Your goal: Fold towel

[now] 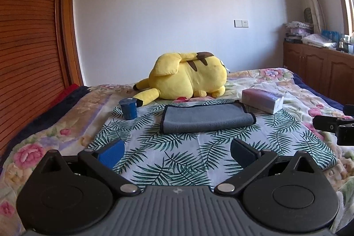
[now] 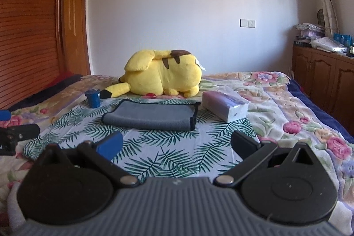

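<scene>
A grey towel [image 1: 205, 117] with a dark edge lies folded on a palm-leaf cloth [image 1: 177, 158] on the bed; it also shows in the right wrist view [image 2: 150, 116]. My left gripper [image 1: 177, 152] is open and empty, hovering over the cloth short of the towel. My right gripper [image 2: 177, 145] is open and empty, also short of the towel. The right gripper shows at the right edge of the left wrist view [image 1: 336, 125]. The left gripper shows at the left edge of the right wrist view [image 2: 15, 134].
A yellow plush toy [image 1: 188, 76] lies behind the towel. A blue cup [image 1: 128, 108] stands to the towel's left, a tissue pack [image 1: 262, 100] to its right. A wooden wardrobe [image 1: 28, 48] is at the left, low cabinets [image 1: 320, 72] at the right.
</scene>
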{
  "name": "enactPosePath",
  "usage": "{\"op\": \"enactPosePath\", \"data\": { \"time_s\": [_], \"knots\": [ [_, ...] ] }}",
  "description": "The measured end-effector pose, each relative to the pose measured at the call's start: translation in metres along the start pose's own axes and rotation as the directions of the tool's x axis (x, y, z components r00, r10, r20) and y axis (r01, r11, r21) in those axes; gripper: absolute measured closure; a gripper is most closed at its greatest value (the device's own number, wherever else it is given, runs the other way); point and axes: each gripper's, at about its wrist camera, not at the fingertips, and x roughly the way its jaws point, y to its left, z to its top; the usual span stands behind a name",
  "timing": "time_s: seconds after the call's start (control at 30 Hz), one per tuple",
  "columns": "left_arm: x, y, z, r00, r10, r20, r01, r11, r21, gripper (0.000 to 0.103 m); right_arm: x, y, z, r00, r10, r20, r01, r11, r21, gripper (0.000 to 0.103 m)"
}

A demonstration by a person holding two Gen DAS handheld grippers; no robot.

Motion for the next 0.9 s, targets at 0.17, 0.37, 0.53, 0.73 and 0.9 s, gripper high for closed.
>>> {"op": "enactPosePath", "data": {
  "time_s": [0.17, 0.37, 0.53, 0.73, 0.9],
  "knots": [
    [-0.0025, 0.0040, 0.0023, 1.000, -0.003, 0.014, 0.003, 1.000, -0.016, 0.000, -0.0030, -0.0001, 0.0009, 1.000, -0.009, 0.030, 0.009, 1.000, -0.009, 0.000],
    [-0.0062, 0.0085, 0.0038, 0.999, 0.001, 0.036, 0.000, 0.999, -0.036, 0.000, -0.0061, 0.0005, 0.0010, 0.998, -0.014, 0.059, 0.016, 1.000, -0.027, 0.000],
    [-0.0072, 0.0096, 0.0037, 0.999, -0.001, 0.042, 0.002, 0.999, -0.036, 0.000, -0.0046, 0.0003, 0.0012, 0.998, -0.020, 0.057, 0.022, 0.999, -0.028, 0.000],
    [-0.0090, 0.0100, 0.0037, 0.999, -0.005, 0.050, 0.006, 1.000, -0.031, 0.000, -0.0039, 0.0001, 0.0004, 0.998, -0.026, 0.053, 0.027, 0.999, -0.030, 0.000],
    [-0.0102, 0.0082, 0.0030, 0.999, -0.005, 0.052, 0.006, 1.000, -0.019, 0.000, -0.0038, -0.0008, 0.0008, 0.998, -0.029, 0.050, 0.031, 0.999, -0.022, 0.000]
  ]
}}
